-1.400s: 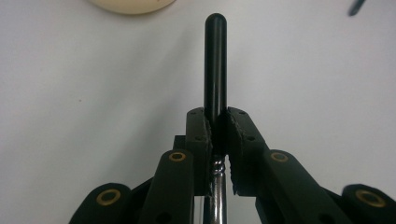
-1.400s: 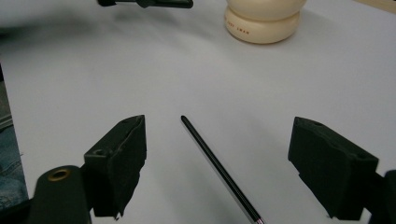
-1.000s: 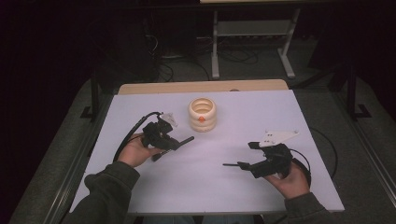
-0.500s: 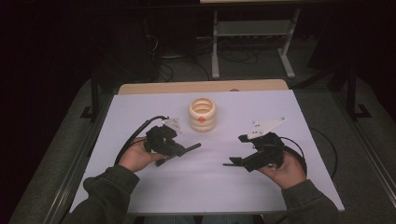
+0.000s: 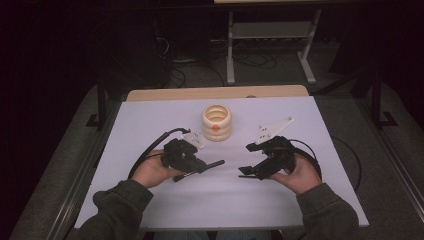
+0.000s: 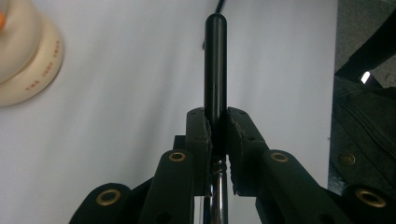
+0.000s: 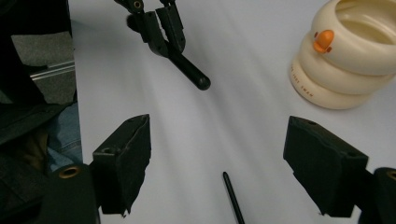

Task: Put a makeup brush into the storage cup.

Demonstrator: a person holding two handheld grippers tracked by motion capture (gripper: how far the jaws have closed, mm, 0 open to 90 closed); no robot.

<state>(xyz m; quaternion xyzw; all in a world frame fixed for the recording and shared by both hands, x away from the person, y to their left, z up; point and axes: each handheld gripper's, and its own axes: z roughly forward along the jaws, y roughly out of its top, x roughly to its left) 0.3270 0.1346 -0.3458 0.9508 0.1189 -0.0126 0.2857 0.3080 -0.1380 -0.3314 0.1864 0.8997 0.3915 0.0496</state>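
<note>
My left gripper (image 5: 201, 165) (image 6: 216, 122) is shut on a black rod-shaped tool (image 5: 216, 163) (image 6: 215, 56). The tool's rounded black end sticks out ahead of the jaws, and a shiny metal shaft runs back behind them. It points right, toward my right gripper (image 5: 248, 160) (image 7: 223, 156), which is open with nothing between its pads (image 7: 125, 156). Below the right jaws is a thin black stick (image 5: 243, 176) (image 7: 232, 198), apart from both pads. The right gripper view looks across at the left gripper (image 7: 161, 25) and its tool (image 7: 194, 74).
A cream stack of rings (image 5: 216, 122) (image 6: 23, 60) (image 7: 355, 65) with a small orange knob stands at the middle back of the white table (image 5: 150, 125). Cables loop beside both hands. Dark floor and metal stands lie beyond the far edge.
Both hands have drawn in toward the table's middle and risen a little. The left gripper still holds the black tool; the right gripper has tilted with its jaws still apart.
</note>
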